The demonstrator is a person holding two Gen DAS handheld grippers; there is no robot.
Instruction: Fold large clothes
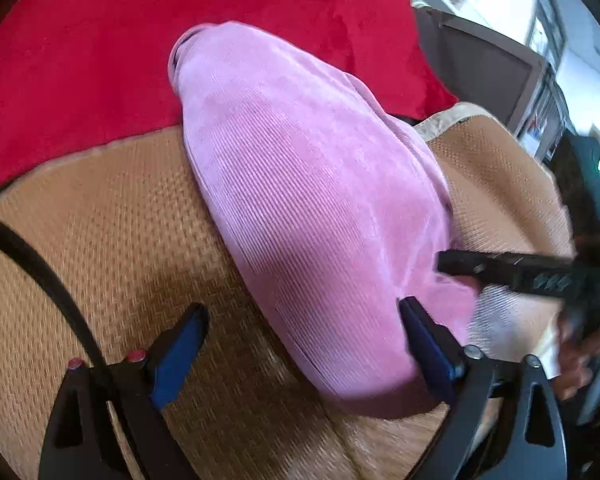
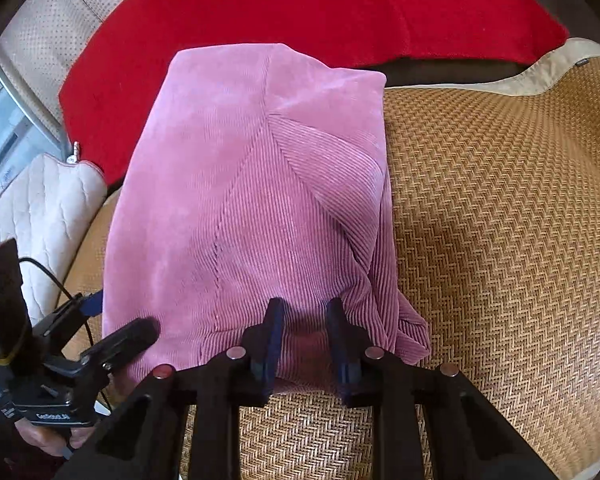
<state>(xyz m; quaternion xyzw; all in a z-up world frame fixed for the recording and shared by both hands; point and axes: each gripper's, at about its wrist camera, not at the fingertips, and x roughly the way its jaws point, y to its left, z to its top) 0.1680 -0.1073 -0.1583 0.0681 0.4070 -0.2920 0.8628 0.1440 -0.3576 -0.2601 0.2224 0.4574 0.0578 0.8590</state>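
A woven straw mat [image 2: 500, 208] covers the surface, its herringbone weave filling the lower part of both views. Past its far edge lies a red plush blanket [image 2: 320, 4], spread flat. On the mat, with its far end overlapping the blanket, rests the pink corduroy garment [image 2: 236, 184] — folded into a long, narrow bundle, one ribbed panel laid diagonally across its right side in the right wrist view. A quilted cream cushion [image 2: 44, 208] sits beside the mat at that view's left edge.

The left gripper [image 1: 300, 336] hovers over the near end of the garment with its jaws spread wide: one blue pad over bare mat, the other just at the cloth's edge, nothing pinched between them. A black cable [image 1: 40, 268] curves across the mat beside it.

The right gripper [image 2: 302, 336] stands at the garment's near hem with its jaws narrow but apart; pink cloth shows in the gap between the pads, and they do not appear to press on it. A person's hand [image 2: 48, 440] holds the left gripper's handle.
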